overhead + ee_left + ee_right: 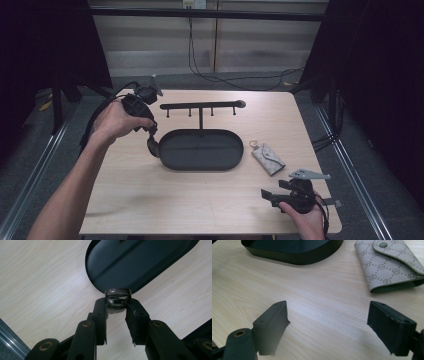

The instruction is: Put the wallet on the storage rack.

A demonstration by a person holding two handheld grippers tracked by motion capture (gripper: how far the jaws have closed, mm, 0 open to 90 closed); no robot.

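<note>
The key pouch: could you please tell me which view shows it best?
The right gripper view: the key pouch is close, with snap and monogram pattern clear. In the high view the pouch is small beside the tray.

So the oval tray with its hook rack sits mid tabletop. Key pouch lies just right of it. Left hand-held gripper is at the tray's left end, right hand-held gripper at the near right corner.

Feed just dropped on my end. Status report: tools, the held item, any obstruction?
Left tool shut on small dark brown object, at the black tray rim. Right tool open, idle near table edge. Patterned key pouch beside tray, clear of path.
</note>
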